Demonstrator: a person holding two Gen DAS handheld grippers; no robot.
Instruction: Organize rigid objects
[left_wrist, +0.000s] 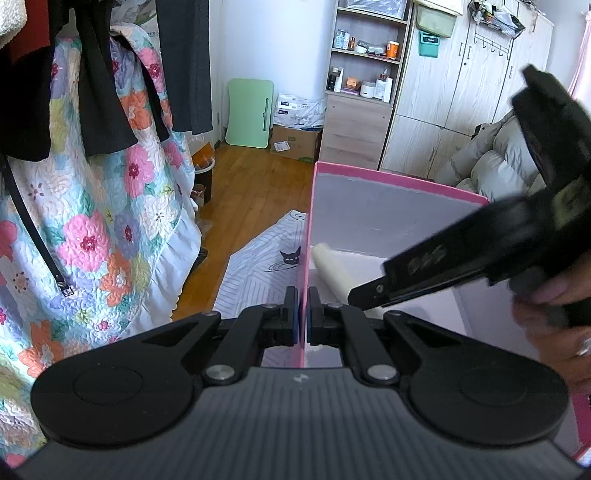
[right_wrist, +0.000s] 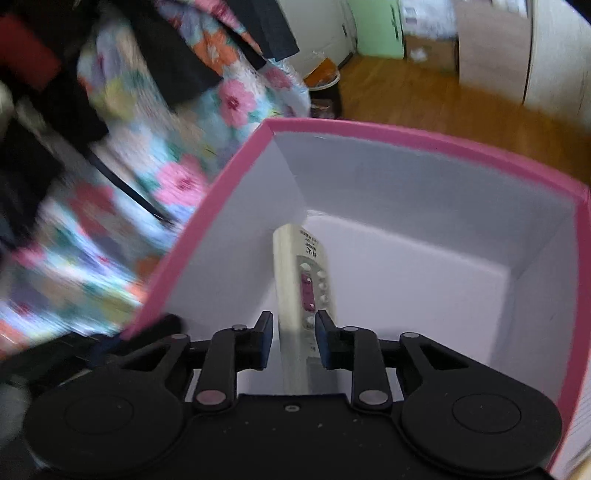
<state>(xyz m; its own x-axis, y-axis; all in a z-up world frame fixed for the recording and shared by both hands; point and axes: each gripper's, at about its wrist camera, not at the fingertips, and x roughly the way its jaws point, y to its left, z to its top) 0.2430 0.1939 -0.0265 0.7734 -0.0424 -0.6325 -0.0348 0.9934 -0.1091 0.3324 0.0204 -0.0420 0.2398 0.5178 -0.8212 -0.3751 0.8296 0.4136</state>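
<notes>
A pink box (left_wrist: 388, 177) with a white inside stands in front of me; it also shows in the right wrist view (right_wrist: 406, 136). My left gripper (left_wrist: 303, 314) is shut on the box's left wall. A cream remote control (right_wrist: 303, 280) with pink buttons lies inside the box along the left wall, its far end at the corner; it also shows in the left wrist view (left_wrist: 332, 273). My right gripper (right_wrist: 294, 338) is inside the box, its jaws on either side of the remote's near end with a small gap, so it looks open.
A floral quilt (left_wrist: 110, 221) and dark clothes hang at the left. A cat-print cloth (left_wrist: 266, 269) lies under the box. A wooden floor, a green board (left_wrist: 249, 110), cartons, shelves and wardrobes stand behind. A padded grey jacket (left_wrist: 495, 162) lies at the right.
</notes>
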